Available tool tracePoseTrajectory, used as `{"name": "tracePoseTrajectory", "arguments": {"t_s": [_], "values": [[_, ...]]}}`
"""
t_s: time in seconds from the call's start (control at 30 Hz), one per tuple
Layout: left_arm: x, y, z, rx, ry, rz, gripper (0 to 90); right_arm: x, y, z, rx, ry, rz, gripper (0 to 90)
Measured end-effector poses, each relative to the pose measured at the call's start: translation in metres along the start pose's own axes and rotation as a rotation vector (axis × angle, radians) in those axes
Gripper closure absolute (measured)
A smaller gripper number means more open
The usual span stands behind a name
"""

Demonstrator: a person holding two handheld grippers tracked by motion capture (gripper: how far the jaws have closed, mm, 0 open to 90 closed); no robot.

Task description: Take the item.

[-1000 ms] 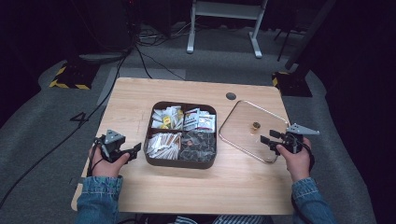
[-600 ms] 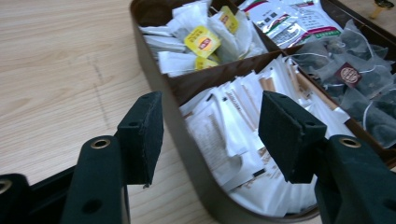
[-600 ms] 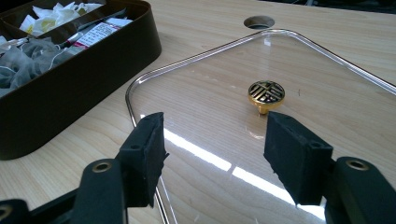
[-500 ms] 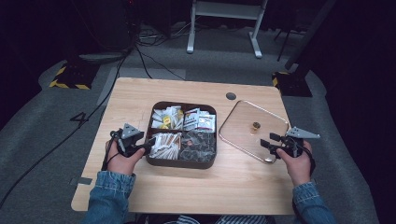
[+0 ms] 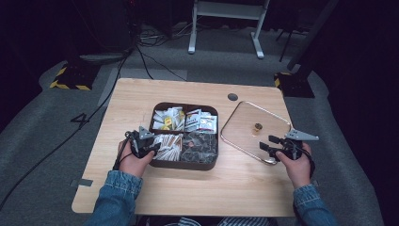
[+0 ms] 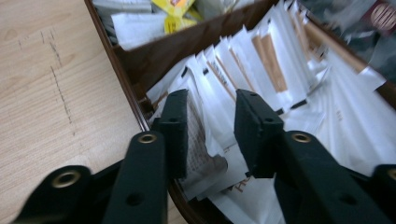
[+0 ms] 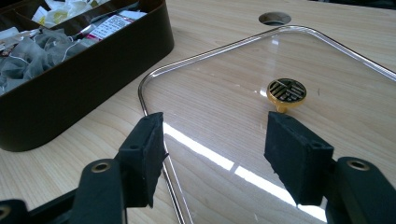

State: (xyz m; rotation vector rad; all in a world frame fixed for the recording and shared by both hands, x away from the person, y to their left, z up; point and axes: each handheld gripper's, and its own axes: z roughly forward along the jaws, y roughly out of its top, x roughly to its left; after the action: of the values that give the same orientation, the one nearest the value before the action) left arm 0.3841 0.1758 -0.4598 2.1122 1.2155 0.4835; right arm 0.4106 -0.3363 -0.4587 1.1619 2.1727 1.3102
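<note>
A dark brown box [image 5: 186,165] with compartments sits mid-table, packed with sachets. My left gripper [image 5: 149,147] reaches over its left wall into the front left compartment. There its jaws [image 6: 212,116] have just been closing, with white paper sachets [image 6: 280,70] standing between them; a gap remains and the pads do not visibly squeeze them. A clear glass lid [image 5: 244,125] with a gold knob [image 5: 257,127] lies flat to the right of the box. My right gripper [image 5: 265,143] is open at the lid's near edge [image 7: 224,84], with the knob [image 7: 286,92] beyond its right jaw.
The box's other compartments hold yellow and white packets [image 5: 169,118] and grey tea bags [image 5: 200,143]. A round cable hole [image 5: 232,97] is in the tabletop behind the lid. Bare wood [image 5: 226,188] runs along the table's front. The box wall [image 7: 93,74] stands left of the right gripper.
My left hand has moved right from the bare table to the box's left wall, and its jaws have narrowed around the sachets. The right hand and the lid have stayed put.
</note>
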Motion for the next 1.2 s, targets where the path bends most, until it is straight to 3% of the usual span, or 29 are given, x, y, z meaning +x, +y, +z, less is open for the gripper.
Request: {"name": "tracePoseTrajectory", "arguments": {"t_s": [0.03,0.13,0.2,0.3,0.4,0.6,0.67,0.9,0.93,1.03,1.2], "values": [[0.000,0.000,0.002,0.014,0.015,0.008,69.9,0.000,0.000,0.000,-0.001,0.001,0.001,39.0],[0.002,0.000,0.002,0.020,0.028,0.017,83.1,0.001,0.001,0.001,-0.004,0.008,-0.009,39.0],[0.003,0.000,0.002,0.024,0.009,0.009,87.1,0.001,0.001,0.001,-0.004,0.009,-0.009,39.0],[0.004,0.000,0.002,0.022,0.007,0.015,89.7,0.001,0.000,0.001,-0.005,0.009,-0.005,39.0],[0.006,-0.001,0.001,0.011,-0.010,-0.014,89.9,0.000,0.000,0.001,-0.003,0.008,0.002,39.0],[0.012,-0.002,-0.007,-0.051,-0.074,-0.066,90.0,-0.002,-0.001,0.001,-0.003,0.004,0.003,39.1],[0.016,-0.002,-0.013,-0.098,-0.123,-0.103,90.0,-0.002,-0.001,0.001,-0.005,0.008,0.010,39.1],[0.024,-0.003,-0.031,-0.182,-0.199,-0.154,90.0,-0.002,0.000,0.001,-0.011,0.014,0.010,39.0],[0.024,-0.003,-0.031,-0.182,-0.199,-0.154,90.0,-0.002,0.000,0.001,-0.011,0.014,0.010,39.0],[0.026,-0.004,-0.039,-0.225,-0.250,-0.179,90.0,-0.002,0.002,0.003,-0.013,0.020,0.009,39.0],[0.023,-0.004,-0.048,-0.254,-0.282,-0.167,90.0,0.000,0.004,0.006,-0.015,0.027,0.002,39.0]]}}
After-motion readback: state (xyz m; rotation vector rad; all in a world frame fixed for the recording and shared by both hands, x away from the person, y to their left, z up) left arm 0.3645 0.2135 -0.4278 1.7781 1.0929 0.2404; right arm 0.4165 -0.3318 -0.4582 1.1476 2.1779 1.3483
